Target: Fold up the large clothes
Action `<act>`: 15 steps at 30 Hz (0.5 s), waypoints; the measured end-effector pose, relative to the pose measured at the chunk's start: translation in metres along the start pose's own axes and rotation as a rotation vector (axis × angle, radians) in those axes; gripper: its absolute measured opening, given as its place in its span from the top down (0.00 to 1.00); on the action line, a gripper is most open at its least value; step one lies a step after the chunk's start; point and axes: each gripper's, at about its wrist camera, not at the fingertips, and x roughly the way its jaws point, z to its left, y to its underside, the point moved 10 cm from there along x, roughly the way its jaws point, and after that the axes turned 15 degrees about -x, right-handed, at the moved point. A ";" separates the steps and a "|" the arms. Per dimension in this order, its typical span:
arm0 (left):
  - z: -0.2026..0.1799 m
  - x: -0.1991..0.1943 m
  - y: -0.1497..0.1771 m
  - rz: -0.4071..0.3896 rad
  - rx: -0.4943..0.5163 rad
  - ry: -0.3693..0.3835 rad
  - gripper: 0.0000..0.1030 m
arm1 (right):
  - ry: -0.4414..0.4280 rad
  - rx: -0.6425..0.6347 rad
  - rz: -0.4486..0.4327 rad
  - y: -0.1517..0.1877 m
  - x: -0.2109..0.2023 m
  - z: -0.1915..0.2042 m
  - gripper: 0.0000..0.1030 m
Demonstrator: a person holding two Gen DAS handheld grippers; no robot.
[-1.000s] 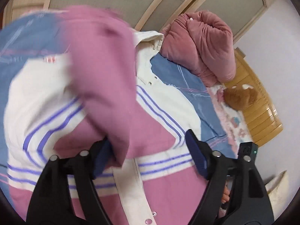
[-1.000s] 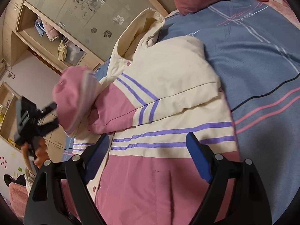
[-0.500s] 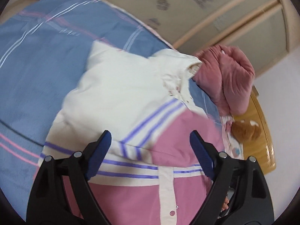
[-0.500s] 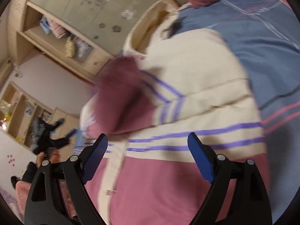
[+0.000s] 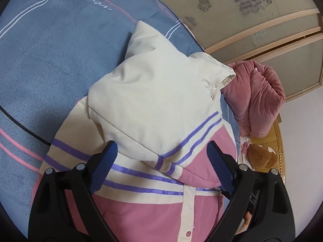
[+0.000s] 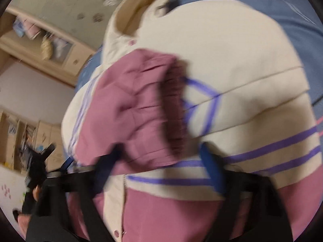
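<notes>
right wrist view: my right gripper [image 6: 161, 159] fingers closing around the pink sleeve cuff [image 6: 139, 104], grip unclear; it may slip. left gripper [image 5: 161, 167] fingers spread, empty.

No text, label or number can be read anywhere; the bedsheet's [image 5: 60, 64] white marks stay illegible.

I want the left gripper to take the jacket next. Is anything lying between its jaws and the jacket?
Nothing visible does. The left gripper hangs with its jaws wide, just opened further, over the jacket, and only the folded cream sleeve, part of the jacket itself, lies under them. The pink quilt and brown plush toy sit off to the side.
</notes>
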 end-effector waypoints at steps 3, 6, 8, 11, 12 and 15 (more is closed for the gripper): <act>0.006 0.005 0.000 -0.005 -0.003 -0.015 0.10 | -0.009 -0.041 0.003 -0.001 -0.003 0.013 0.74; 0.013 0.012 0.003 0.004 -0.010 -0.026 0.10 | -0.001 -0.149 -0.062 -0.014 -0.022 0.036 0.78; 0.015 0.016 0.003 0.005 -0.007 -0.037 0.10 | 0.016 -0.225 -0.114 -0.026 -0.035 0.050 0.79; 0.014 0.020 0.004 0.002 0.002 -0.050 0.10 | 0.057 -0.303 -0.202 -0.052 -0.053 0.062 0.79; 0.013 0.020 0.005 -0.002 0.006 -0.051 0.09 | 0.049 -0.311 -0.237 -0.063 -0.059 0.064 0.79; 0.009 0.014 0.004 -0.005 -0.013 -0.019 0.09 | 0.103 -0.303 -0.283 -0.085 -0.062 0.049 0.79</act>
